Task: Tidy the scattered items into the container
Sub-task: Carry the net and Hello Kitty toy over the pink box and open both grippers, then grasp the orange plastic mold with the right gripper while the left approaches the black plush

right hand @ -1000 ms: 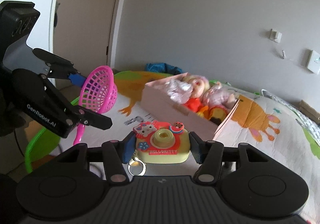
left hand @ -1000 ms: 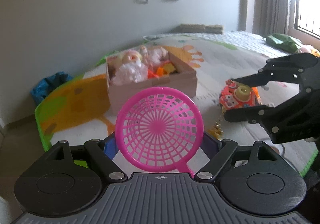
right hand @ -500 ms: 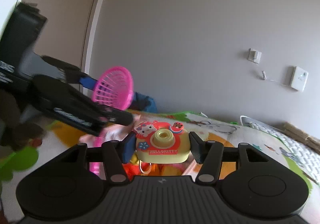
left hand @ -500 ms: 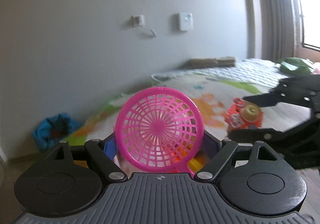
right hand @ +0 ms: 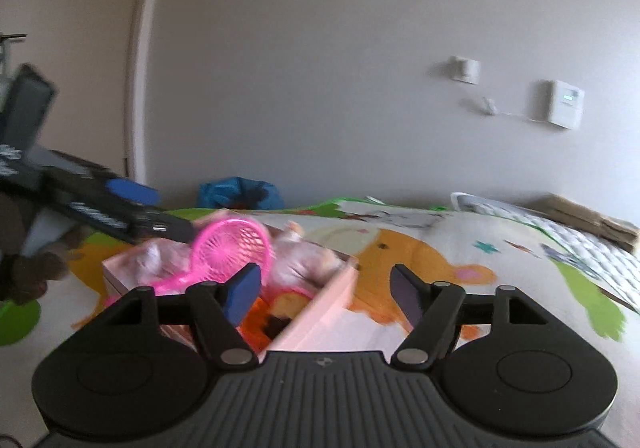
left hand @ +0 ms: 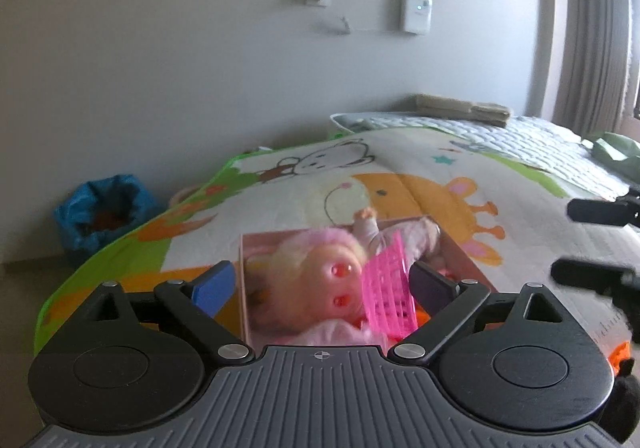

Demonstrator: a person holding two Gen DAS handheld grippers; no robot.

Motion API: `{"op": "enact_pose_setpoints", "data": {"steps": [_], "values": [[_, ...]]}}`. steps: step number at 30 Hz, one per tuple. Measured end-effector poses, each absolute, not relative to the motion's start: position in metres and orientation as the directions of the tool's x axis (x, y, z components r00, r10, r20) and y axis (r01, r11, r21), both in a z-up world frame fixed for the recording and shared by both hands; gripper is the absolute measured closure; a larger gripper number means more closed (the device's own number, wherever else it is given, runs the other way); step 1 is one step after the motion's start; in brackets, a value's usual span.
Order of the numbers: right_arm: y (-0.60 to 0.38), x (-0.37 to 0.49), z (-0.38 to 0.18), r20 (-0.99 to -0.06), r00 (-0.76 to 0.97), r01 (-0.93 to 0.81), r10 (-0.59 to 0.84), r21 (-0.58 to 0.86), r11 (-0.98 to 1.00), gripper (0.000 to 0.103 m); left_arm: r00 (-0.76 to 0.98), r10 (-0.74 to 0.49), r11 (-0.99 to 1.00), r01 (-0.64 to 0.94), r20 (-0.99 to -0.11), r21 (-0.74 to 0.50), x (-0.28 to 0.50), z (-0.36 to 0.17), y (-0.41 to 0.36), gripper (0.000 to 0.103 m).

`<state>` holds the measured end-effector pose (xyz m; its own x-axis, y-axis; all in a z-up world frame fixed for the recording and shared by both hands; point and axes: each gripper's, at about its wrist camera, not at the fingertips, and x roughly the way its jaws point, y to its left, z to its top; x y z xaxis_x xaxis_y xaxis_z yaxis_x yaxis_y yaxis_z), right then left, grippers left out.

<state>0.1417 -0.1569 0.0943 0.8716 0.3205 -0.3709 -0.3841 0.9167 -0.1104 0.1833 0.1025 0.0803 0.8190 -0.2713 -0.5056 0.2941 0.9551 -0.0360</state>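
Releasing was the step in hand, and it looked best done directly above the box rather than at its rim. At the left, the left gripper (left hand: 320, 282) hovered over the pink cardboard box (left hand: 460, 254), its jaws opening and already well apart, the blue pads clear of the pink toy strainer (left hand: 388, 288). The strainer was tipping between them onto the doll (left hand: 320, 288) lying inside, so it seemed to be landing within the walls; keeping the claw level and lifting straight off would likely avoid catching its mesh. Farther right, the right gripper (right hand: 324, 288) stood above the box's near right corner (right hand: 352, 264), its jaws likewise opening, with nothing between them. The toy it had to deliver could not be made out for certain among the orange items (right hand: 260, 312) below. In my judgement, both hands should wait until the toys settle, then withdraw upward, since the box sat near the left edge of the play mat (right hand: 440, 248) and a sideways sweep could nudge it.
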Motion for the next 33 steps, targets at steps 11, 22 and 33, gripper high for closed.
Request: {"op": "enact_pose_setpoints", "data": {"steps": [11,22,33], "values": [[-0.228,0.072,0.073,-0.456,0.877,-0.197,0.153,-0.049,0.979,0.021,0.813,-0.209,0.887,0.391,-0.544,0.244,0.114,0.062,0.06,0.005],[-0.245,0.034,0.064,-0.472,0.875,-0.125,0.11,-0.001,0.992,0.017,0.915,0.093,0.868,0.119,-0.393,0.483,0.12,0.054,0.07,0.005],[-0.247,0.023,0.058,-0.486,0.868,-0.119,0.106,0.003,0.993,0.015,0.881,0.179,0.929,-0.004,-0.438,0.371,0.129,0.053,0.105,0.005]]}}
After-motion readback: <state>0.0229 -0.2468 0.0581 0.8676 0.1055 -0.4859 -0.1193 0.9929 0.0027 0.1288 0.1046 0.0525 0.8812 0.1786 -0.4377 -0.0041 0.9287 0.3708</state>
